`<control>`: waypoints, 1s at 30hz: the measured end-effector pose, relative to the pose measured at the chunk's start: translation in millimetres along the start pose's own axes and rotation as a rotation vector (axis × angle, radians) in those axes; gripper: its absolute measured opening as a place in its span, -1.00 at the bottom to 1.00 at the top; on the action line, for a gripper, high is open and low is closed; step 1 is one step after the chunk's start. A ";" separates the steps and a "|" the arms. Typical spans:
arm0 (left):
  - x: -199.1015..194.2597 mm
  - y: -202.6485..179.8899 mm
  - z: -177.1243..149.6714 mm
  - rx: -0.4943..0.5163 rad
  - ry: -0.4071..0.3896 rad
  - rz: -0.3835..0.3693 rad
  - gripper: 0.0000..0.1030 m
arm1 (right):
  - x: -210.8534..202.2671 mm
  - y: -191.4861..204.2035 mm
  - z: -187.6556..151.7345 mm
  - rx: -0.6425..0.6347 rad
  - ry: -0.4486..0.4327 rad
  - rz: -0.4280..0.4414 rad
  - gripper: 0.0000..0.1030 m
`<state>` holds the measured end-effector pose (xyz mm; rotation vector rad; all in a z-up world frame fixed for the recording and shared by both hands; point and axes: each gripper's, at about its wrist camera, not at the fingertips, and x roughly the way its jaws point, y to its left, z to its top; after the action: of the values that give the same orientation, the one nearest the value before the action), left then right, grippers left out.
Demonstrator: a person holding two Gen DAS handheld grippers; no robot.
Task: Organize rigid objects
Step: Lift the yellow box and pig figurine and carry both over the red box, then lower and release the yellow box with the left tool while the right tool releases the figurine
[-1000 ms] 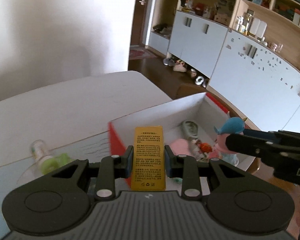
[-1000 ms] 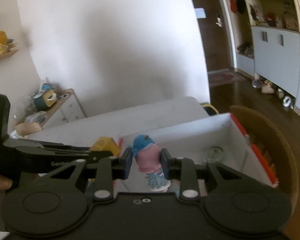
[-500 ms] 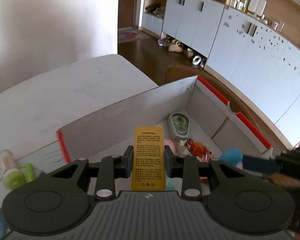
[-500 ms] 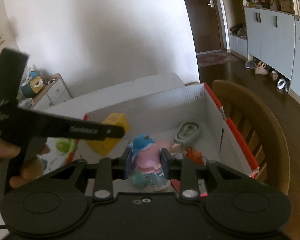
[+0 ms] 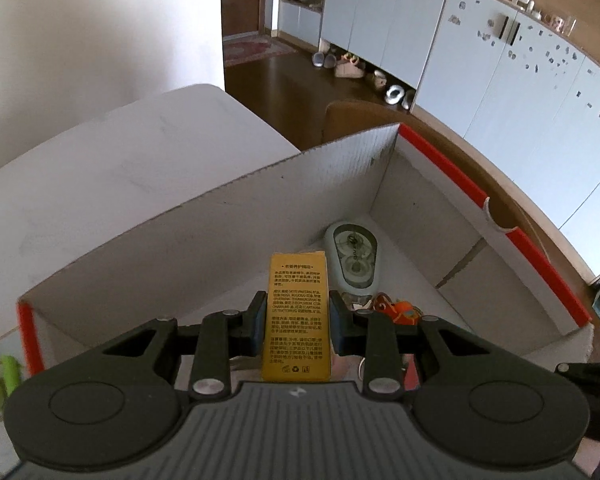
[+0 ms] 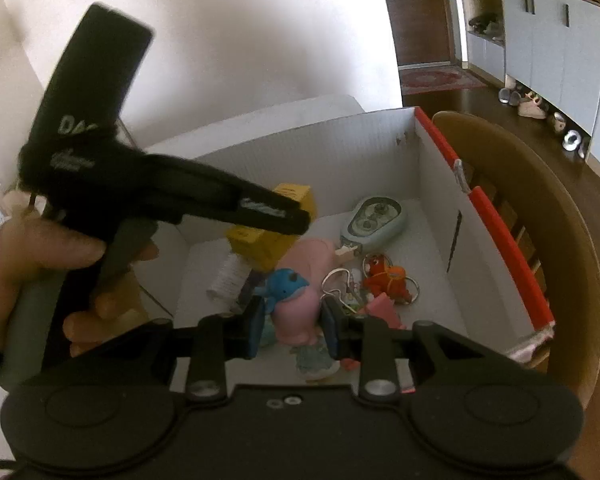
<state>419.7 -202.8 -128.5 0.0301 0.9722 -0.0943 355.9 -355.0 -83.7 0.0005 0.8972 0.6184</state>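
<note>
My left gripper (image 5: 297, 322) is shut on a yellow printed box (image 5: 297, 312) and holds it over the open white cardboard box (image 5: 204, 236) with red edges. The yellow box also shows in the right wrist view (image 6: 274, 236), under the left gripper's fingers (image 6: 276, 212). My right gripper (image 6: 292, 326) is shut on a pink figurine with a blue head (image 6: 294, 300), low inside the cardboard box (image 6: 436, 184).
Inside the box lie a pale green oval device (image 5: 352, 252), an orange toy on key rings (image 6: 386, 278), a pink item (image 6: 320, 256) and a white tube (image 6: 228, 276). A wooden chair (image 6: 540, 208) stands right of the box. Green objects (image 5: 0, 380) lie on the table at left.
Both grippers have moved forward and down over the cardboard box, each still holding its object. The figurine has dropped lower among the things in the box.
</note>
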 end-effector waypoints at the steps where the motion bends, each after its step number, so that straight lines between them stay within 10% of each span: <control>1: 4.1 -0.9 1.2 -0.002 0.011 0.001 -0.42 | 1.9 -0.8 0.9 0.004 0.004 -0.002 -0.43; 30: 10.2 -17.7 3.4 0.028 0.069 0.053 -0.41 | 9.1 -12.6 14.9 0.064 0.038 -0.016 -0.21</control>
<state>426.6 -221.3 -134.7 0.0849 1.0386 -0.0583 377.4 -357.0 -84.0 0.0395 0.9524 0.5761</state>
